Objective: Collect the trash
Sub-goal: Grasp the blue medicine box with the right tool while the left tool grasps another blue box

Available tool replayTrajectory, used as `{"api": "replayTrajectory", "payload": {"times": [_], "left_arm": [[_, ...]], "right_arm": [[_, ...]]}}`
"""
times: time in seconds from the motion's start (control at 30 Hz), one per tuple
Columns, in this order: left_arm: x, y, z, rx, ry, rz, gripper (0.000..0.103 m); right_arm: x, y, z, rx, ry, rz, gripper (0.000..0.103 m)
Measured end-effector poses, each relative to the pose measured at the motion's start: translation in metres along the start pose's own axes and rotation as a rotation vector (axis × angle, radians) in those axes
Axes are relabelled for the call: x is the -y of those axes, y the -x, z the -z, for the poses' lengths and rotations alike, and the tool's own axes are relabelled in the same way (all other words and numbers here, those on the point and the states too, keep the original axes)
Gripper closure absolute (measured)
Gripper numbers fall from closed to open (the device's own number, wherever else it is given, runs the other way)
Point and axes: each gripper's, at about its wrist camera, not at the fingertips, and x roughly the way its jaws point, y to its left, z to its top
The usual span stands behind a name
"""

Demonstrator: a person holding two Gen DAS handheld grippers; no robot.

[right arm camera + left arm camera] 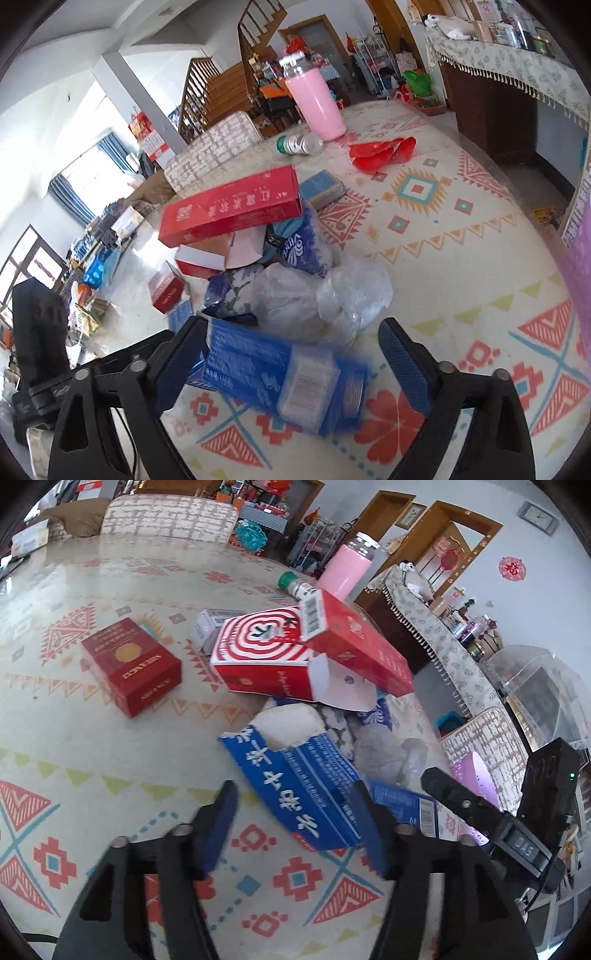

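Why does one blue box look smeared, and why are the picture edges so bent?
Right wrist view: the blue box between the fingers is motion-blurred, while the pink bottle behind stays sharp. Left wrist view: mostly crisp, with window glare on the table. Both views: the fisheye lens bows straight lines and darkens the corners.

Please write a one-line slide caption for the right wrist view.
Open right gripper straddles a blue box before a trash pile on a patterned table.
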Motion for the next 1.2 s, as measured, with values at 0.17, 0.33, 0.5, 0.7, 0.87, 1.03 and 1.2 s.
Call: {"api": "replayTrajectory", "payload": {"times": [0.17, 0.33, 0.5, 0.7, 0.87, 1.03, 1.2], "left_arm": [[-0.01, -0.003, -0.001, -0.017, 0.041, 0.027, 0.028], [-0.006, -0.017, -0.008, -0.063, 0.076, 0.066, 0.028], [0.003, -0.03, -0.011, -0.101, 0.076, 0.033, 0.028], [0.007, -0.034, -0.011, -0.101, 0.078, -0.024, 0.023], [-0.005, -0.028, -0.009, -0.115, 0.124, -0.008, 0.044], [-0.02, -0.012, -0.003, -0.101, 0.153, -0.008, 0.044], [-0.014, 0.009, 0.006, -0.058, 0.108, -0.027, 0.044]], "right_arm": [[0.001, -0.005, 0.008, -0.047, 0.026, -0.018, 0.015], [-0.011, -0.01, 0.019, -0.111, 0.224, -0.015, 0.014], [-0.028, -0.014, 0.031, -0.138, 0.442, -0.016, 0.012], [-0.042, -0.015, 0.049, -0.167, 0.552, -0.038, 0.038], [-0.041, -0.007, 0.062, -0.198, 0.556, -0.077, 0.05], [-0.048, -0.001, 0.065, -0.159, 0.602, -0.033, 0.019], [-0.06, -0.013, 0.058, -0.153, 0.597, -0.044, 0.021]]}}
